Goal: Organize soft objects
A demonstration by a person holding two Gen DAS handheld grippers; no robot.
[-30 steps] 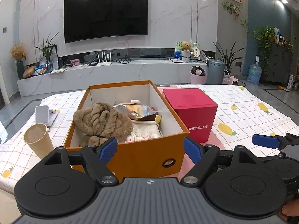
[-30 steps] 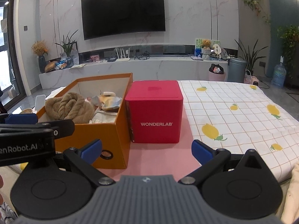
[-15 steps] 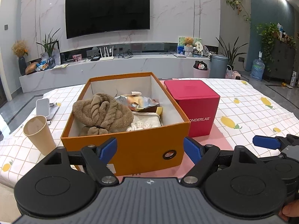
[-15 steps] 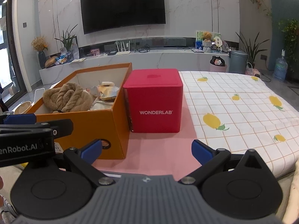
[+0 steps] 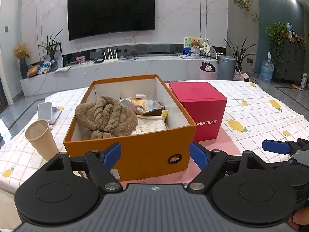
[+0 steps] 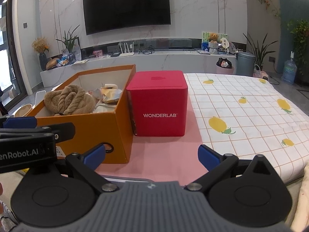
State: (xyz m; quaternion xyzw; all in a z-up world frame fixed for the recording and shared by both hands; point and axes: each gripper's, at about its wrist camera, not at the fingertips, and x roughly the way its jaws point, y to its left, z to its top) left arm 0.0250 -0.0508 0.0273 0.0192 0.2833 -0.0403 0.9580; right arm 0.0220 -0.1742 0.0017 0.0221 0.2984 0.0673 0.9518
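Observation:
An open orange box (image 5: 146, 150) (image 6: 92, 127) stands on a pink mat. It holds a brown twisted plush item (image 5: 105, 115) (image 6: 69, 100), a silver snack bag (image 5: 143, 106) (image 6: 108, 94) and a white soft item (image 5: 150, 124). My left gripper (image 5: 155, 155) is open and empty, just short of the box's near wall. My right gripper (image 6: 151, 155) is open and empty over the pink mat (image 6: 160, 154), to the right of the box. Its blue fingertip (image 5: 276, 147) shows at the right of the left wrist view.
A closed red cube box (image 5: 200, 108) (image 6: 160, 104) stands against the orange box's right side. A paper cup (image 5: 41, 137) and a white phone stand (image 5: 46, 110) are left of the box. The lemon-print cloth (image 6: 241, 112) stretches to the right.
Both grippers have pulled back and risen slightly, so the boxes sit a little farther and lower in view. Both stay open and empty. Nothing on the table has moved.

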